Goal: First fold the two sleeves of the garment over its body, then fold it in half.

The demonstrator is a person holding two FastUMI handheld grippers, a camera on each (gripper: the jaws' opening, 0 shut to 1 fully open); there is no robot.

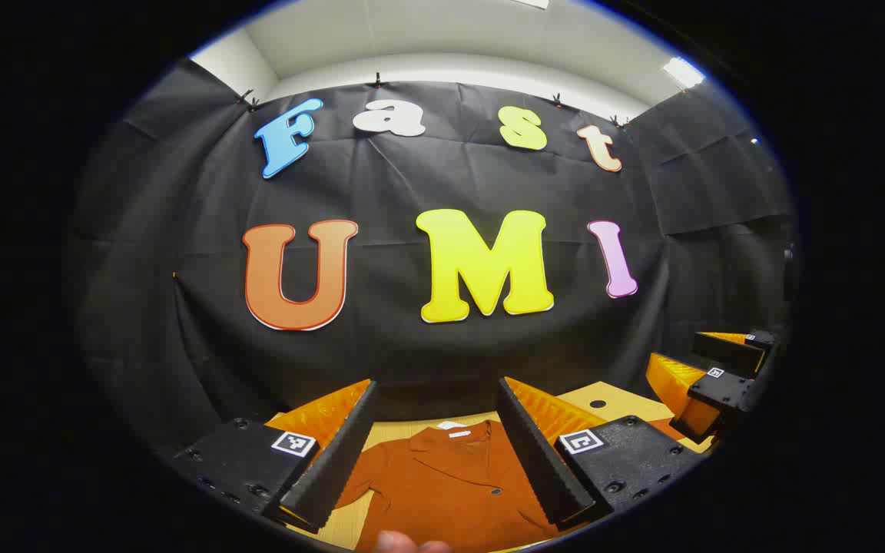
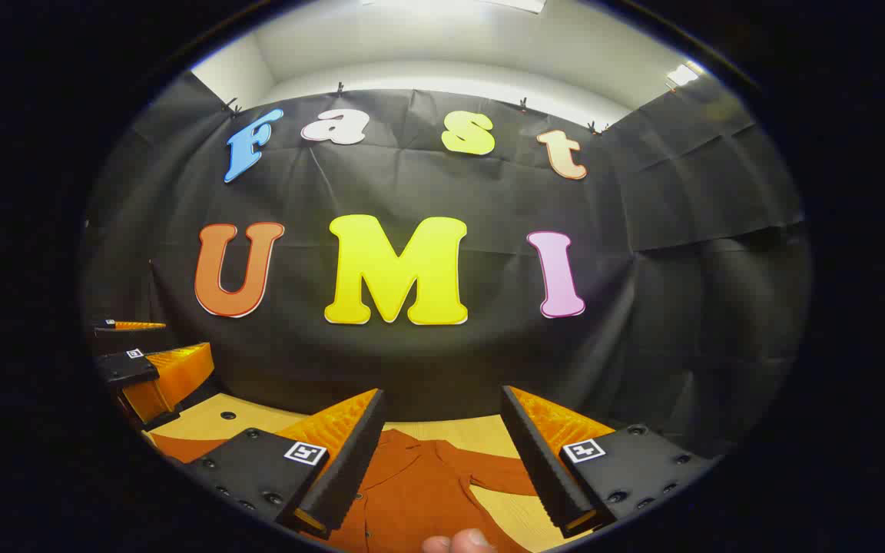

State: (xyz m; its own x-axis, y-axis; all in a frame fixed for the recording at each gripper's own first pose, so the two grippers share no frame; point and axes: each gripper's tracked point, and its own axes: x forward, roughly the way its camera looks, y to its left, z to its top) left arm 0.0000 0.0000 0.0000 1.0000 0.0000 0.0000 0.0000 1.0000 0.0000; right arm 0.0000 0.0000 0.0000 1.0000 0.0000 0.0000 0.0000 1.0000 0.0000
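Nothing folded yet: the shirt point(image 1: 446, 480) lies flat on the counter point(image 2: 481, 434), sleeves out; left claw point(image 1: 436, 442) and right claw point(image 2: 442, 449) both gape empty above it.

A pale wooden table point(image 1: 611, 395) stands against the black cloth wall point(image 1: 427, 184); a small dark hole point(image 1: 598, 403) sits in the tabletop near that wall; above the cloth runs a white ceiling point(image 2: 427, 46) with a bright lamp point(image 1: 682, 71).
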